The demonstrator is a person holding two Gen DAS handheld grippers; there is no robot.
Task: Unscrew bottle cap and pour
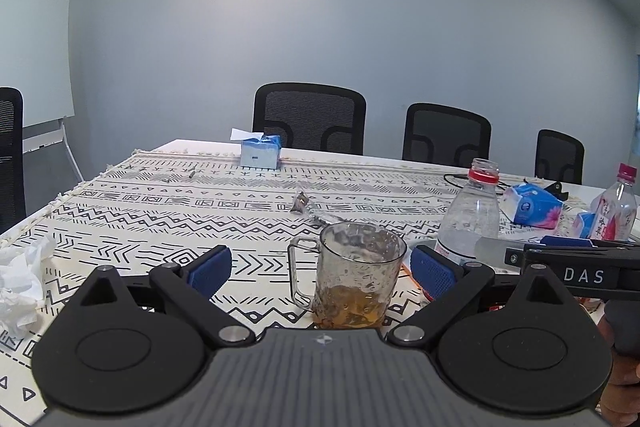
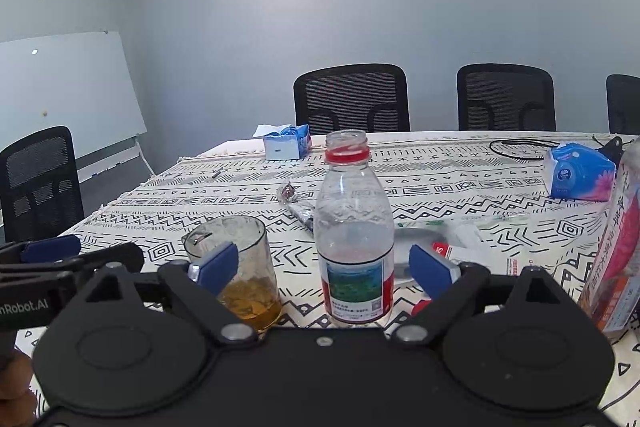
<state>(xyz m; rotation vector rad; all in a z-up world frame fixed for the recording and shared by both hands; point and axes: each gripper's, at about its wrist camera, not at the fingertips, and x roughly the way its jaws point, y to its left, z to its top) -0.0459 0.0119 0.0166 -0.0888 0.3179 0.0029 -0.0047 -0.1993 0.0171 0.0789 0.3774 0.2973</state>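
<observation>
In the right wrist view the right tool [image 2: 323, 267] fills the bottom of the frame with its jaws spread wide, one blue pad at lower left, the other at lower right. The bottle [image 2: 354, 231] stands upright between them at frame centre, touching neither pad — released, not gripped. Its long axis runs straight up the frame; the cap is off, the mouth open above the red neck ring, and it looks nearly empty. A small red thing at the lower right, just by the right pad, may be the cap, though it is too hidden to be sure.

Just left of the bottle, partly behind the left pad, sits the cup [image 2: 236, 267] with amber liquid at its bottom, so the pour looks done, or close to it.

In the left wrist view the left tool [image 1: 322, 269] is also spread open around nothing; the cup stands dead ahead of it at lower centre, handle to the left, touching neither pad. The bottle rises to the right of the cup there, beyond the right pad, so the right hand is the nearer to the bottle and the left to the cup.

Farther off on the patterned table [image 1: 160, 211] lie tissue packs, and a second, pink-capped bottle [image 1: 618, 205] stands at the right edge.
</observation>
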